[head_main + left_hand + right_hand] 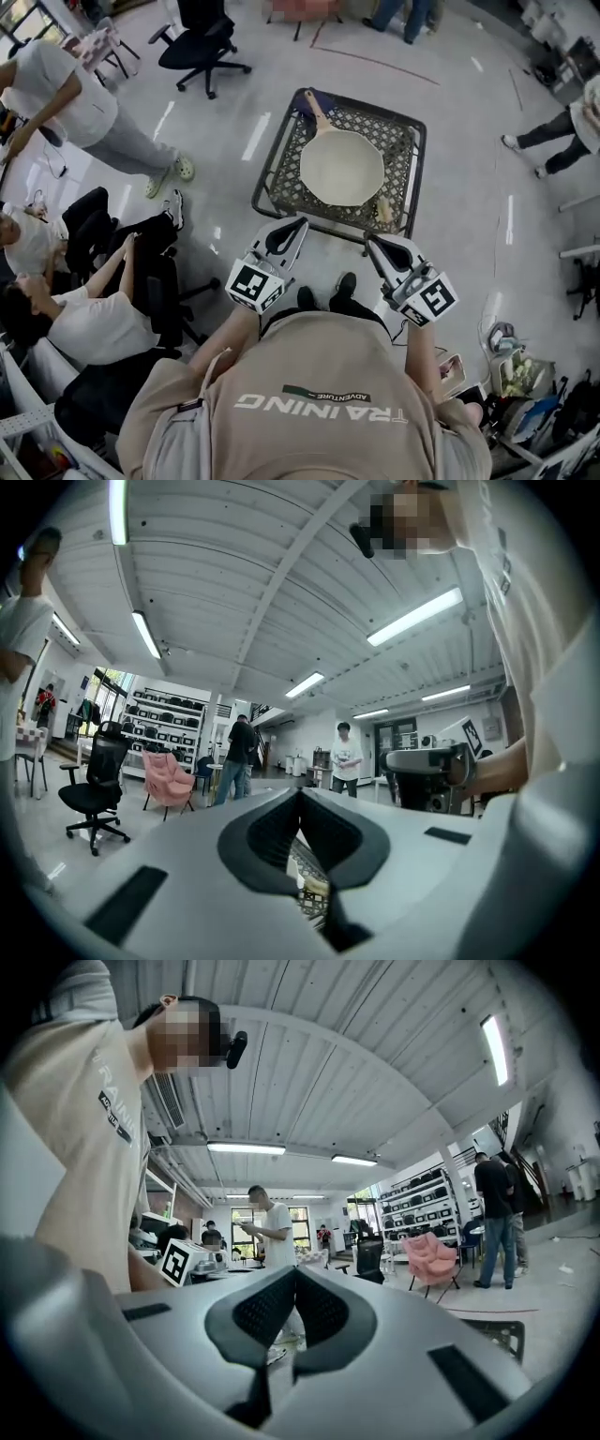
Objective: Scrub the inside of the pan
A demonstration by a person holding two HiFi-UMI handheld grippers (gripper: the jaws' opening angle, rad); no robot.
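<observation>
Ahead of the left gripper (296,223) and right gripper (371,240), fingers (272,832) pressed together empty, sits the pan (342,167).

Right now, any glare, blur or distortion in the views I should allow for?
Head view: sharp, pan evenly lit, light streaks glaring off the floor. Left gripper view: strong fisheye bend, dark corners, bright ceiling tubes. Right gripper view: the same.
</observation>
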